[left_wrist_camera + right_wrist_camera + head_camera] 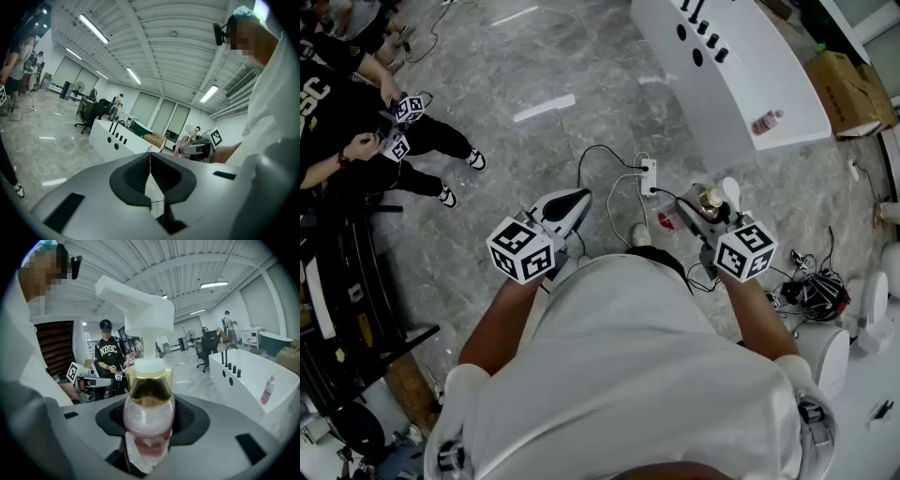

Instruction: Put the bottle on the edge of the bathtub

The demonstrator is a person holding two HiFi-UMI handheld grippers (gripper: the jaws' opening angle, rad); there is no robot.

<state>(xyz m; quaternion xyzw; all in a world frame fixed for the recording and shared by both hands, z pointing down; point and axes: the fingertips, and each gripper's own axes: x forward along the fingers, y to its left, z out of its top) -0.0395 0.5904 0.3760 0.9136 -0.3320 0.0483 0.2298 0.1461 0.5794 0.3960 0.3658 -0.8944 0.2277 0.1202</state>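
Note:
A pump bottle [147, 416] of pink liquid, with a gold collar and a white pump head, stands upright between the jaws of my right gripper [147, 430], which is shut on its body. From the head view, the bottle [710, 199] and right gripper [705, 208] are held at waist height, well short of the white bathtub [741, 66] at the upper right. The bathtub [243, 385] lies ahead to the right in the right gripper view. My left gripper [575, 200] is shut and empty, its pads meeting [150, 164].
A small pink bottle [767, 122] lies on the tub's rim. On the floor are a power strip [649, 176] with cables and a cable tangle [816, 291]. A cardboard box [848, 94] sits past the tub. People [356, 122] are at the left.

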